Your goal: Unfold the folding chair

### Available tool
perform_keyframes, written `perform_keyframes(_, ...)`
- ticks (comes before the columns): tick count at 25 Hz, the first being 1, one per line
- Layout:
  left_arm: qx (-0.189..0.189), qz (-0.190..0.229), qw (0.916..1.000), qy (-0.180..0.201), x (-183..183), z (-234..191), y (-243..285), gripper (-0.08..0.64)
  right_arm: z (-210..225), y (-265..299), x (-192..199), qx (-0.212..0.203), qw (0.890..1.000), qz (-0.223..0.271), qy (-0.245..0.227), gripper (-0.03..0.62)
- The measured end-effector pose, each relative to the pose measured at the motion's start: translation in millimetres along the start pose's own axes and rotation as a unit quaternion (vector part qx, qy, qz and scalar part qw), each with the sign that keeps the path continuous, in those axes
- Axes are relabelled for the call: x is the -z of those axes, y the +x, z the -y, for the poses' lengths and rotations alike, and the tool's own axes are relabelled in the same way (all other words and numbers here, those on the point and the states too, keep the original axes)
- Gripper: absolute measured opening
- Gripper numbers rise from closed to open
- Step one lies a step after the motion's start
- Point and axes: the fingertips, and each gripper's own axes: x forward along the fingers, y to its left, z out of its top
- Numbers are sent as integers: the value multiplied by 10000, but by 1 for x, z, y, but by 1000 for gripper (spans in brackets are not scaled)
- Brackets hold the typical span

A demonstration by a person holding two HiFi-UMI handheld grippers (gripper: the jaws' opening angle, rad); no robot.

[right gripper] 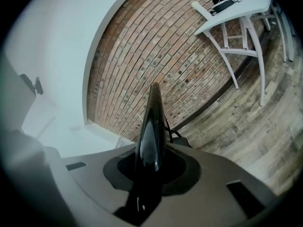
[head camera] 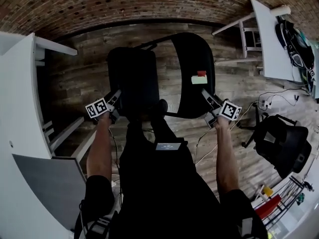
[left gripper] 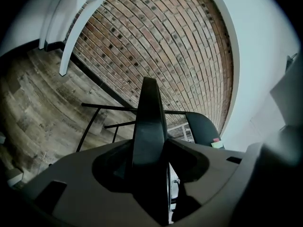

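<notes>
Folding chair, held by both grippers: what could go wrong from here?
The left gripper shows a gap beside the seat panel between its jaws, so that side could slip and swing. The right gripper pinches only the thin edge of the tagged panel; it may twist out over the person's foot.

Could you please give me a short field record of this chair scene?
Object: black metal-framed folding chair, partly open
Left tongs: open astride its thick black panel, gap showing
Right tongs: shut on its thin glossy black panel
Floor: wooden planks
Backdrop: brick wall
</notes>
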Motion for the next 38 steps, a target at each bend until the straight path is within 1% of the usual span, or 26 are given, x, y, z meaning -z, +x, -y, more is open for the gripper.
perform_keyframes(3,32,24,10000,-21,-3,-12,-2,215,6,2,0,-35,10000,29,-31,84)
perform_keyframes(7,18,69,10000,-44,-6,-27,-7,219,14,4,3,34,9999,70,-101,76)
perform_keyframes(11,-91,152,9998,38,-8,-38,-11,225,24,4,5,117,9998,99,-130,69)
perform_keyframes(17,-195,245,9995,110,-13,-54,-17,233,31,9,9,45,9998,97,-169,67)
perform_keyframes(20,-173,252,9995,110,-13,-56,-15,236,36,6,7,58,9998,108,-177,67)
perform_keyframes(24,-192,258,9994,95,-17,-65,-23,236,31,16,11,-134,9997,150,-113,67)
perform_keyframes(28,-180,306,9993,105,-18,-71,-24,238,42,18,14,-46,9998,104,-156,67)
perform_keyframes(32,-177,323,9993,97,-12,-66,-19,238,58,7,11,19,9999,103,-52,67)
perform_keyframes(38,-179,326,9993,105,-15,-73,-19,239,60,10,12,-96,9999,136,-4,67)
